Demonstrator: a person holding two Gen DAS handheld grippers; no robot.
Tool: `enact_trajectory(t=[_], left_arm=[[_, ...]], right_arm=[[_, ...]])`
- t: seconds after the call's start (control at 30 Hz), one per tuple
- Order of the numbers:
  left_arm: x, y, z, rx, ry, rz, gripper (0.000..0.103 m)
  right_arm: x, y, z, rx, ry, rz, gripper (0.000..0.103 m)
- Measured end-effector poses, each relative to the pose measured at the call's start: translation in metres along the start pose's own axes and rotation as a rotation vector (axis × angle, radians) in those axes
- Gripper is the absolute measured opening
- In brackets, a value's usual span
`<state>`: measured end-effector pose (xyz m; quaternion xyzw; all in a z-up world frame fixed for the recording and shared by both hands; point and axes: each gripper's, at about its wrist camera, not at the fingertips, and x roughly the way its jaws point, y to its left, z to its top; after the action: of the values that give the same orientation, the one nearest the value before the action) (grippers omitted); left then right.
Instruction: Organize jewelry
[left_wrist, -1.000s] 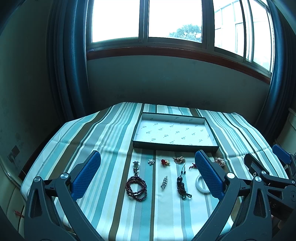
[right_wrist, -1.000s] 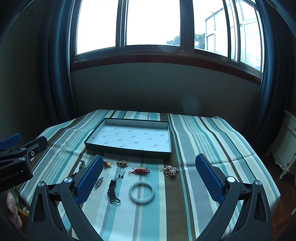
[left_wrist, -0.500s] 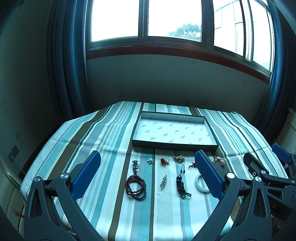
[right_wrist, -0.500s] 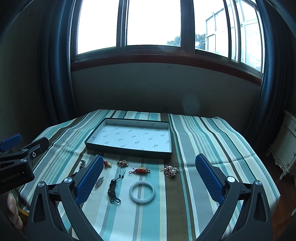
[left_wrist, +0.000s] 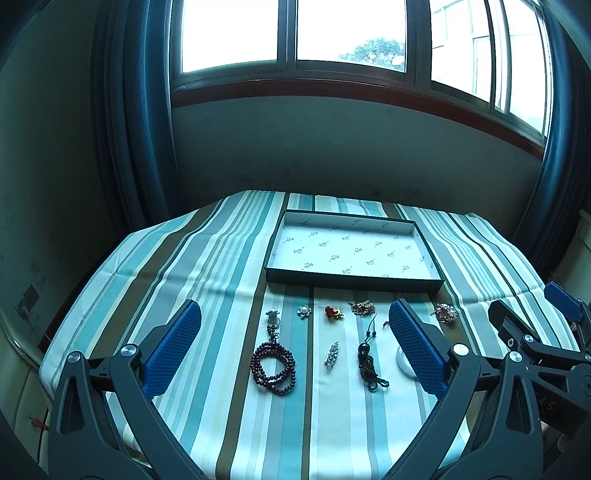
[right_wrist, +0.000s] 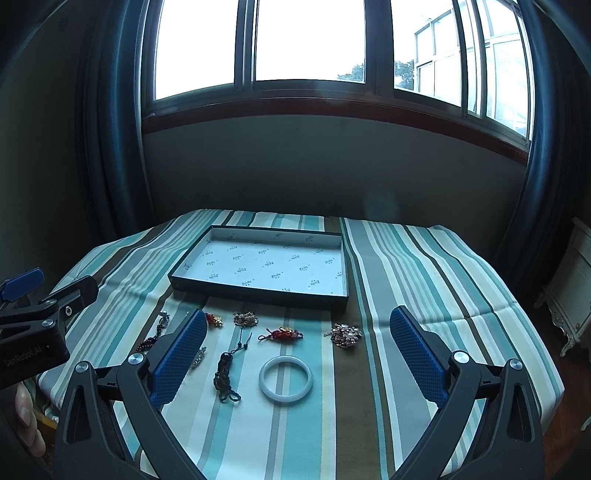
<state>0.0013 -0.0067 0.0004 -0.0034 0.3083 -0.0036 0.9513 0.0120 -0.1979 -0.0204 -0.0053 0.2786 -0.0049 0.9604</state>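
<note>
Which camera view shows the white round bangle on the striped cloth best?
The right wrist view shows it best: the white round bangle lies fully visible, flat on the striped cloth, between the open right gripper fingers. In the left wrist view only a small part of its rim shows, because a blue finger pad of the left gripper covers it.

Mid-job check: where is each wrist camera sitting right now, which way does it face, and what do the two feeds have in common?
Left wrist: above the table's near edge, facing the window; the open left gripper frames the dark bead bracelet; the right gripper shows at right.
Right wrist: further right, same heading; the open right gripper frames the white bangle; the left gripper and a fingertip show at left.
Shared: the tray, with no jewelry in it, the striped cloth, the window.
</note>
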Motion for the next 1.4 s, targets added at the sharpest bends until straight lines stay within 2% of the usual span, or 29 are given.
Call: enact_trajectory(t=[0.2, 0.47, 0.57, 0.8, 0.83, 0.87, 0.9, 1.27, 1.4], left_arm=[[0.031, 0.002, -0.008, 0.017, 0.063, 0.0, 0.101], [0.108, 0.024, -0.045, -0.013, 0.277, 0.02, 0.101], [0.125, 0.03, -0.056, -0.022, 0.323, 0.027, 0.101], [0.145, 0.034, -0.062, -0.006, 0.362, 0.038, 0.096], [0.147, 0.034, -0.062, -0.004, 0.365, 0.039, 0.094], [0.149, 0.035, -0.061, -0.003, 0.368, 0.04, 0.091], [0.151, 0.035, -0.062, -0.002, 0.372, 0.042, 0.091], [0.163, 0.034, -0.063, -0.006, 0.389, 0.037, 0.092], [0.169, 0.033, -0.065, 0.003, 0.402, 0.037, 0.092]], right_arm=[[0.035, -0.006, -0.014, 0.002, 0.084, 0.01, 0.099], [0.099, -0.008, -0.052, 0.005, 0.292, 0.058, 0.099], [0.114, -0.006, -0.059, 0.01, 0.338, 0.085, 0.099], [0.132, -0.003, -0.062, 0.027, 0.369, 0.14, 0.096], [0.134, -0.002, -0.062, 0.022, 0.374, 0.141, 0.09], [0.136, -0.001, -0.063, 0.015, 0.382, 0.139, 0.079], [0.138, 0.0, -0.064, 0.009, 0.389, 0.139, 0.076], [0.159, 0.003, -0.074, -0.016, 0.45, 0.125, 0.076], [0.159, 0.003, -0.077, -0.033, 0.445, 0.122, 0.077]])
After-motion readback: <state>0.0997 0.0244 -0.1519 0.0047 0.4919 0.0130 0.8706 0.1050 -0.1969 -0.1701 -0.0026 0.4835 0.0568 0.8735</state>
